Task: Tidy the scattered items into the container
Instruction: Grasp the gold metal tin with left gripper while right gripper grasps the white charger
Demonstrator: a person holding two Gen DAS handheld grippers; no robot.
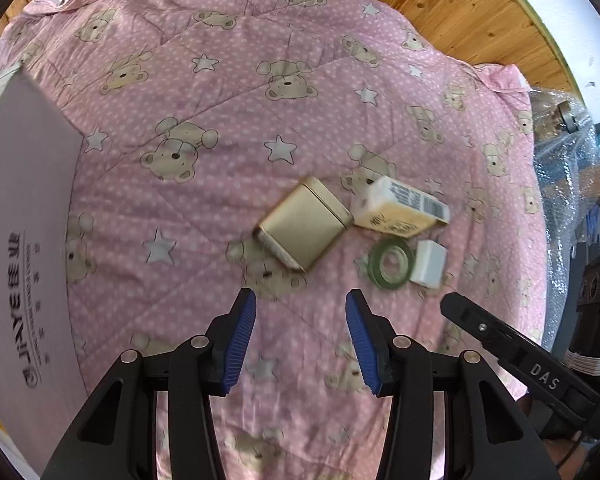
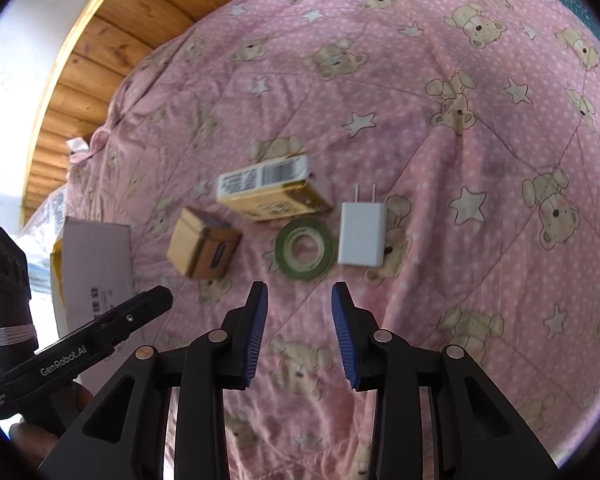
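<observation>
Both grippers are hanging over the pink quilt [image 1: 220, 92] with nothing between their jaws. The left gripper [image 1: 301, 334] is spread wide just short of the gold tin [image 1: 302, 226], seemingly lining up on it. The right gripper [image 2: 299, 330], equally released, is facing the green tape roll [image 2: 306, 252], with the white charger [image 2: 362, 234] just right of that and the yellow carton [image 2: 272, 192] beyond. The cardboard box [image 1: 24, 216] is sitting far left, cut off, its opening hidden; the tin is blurring.
</observation>
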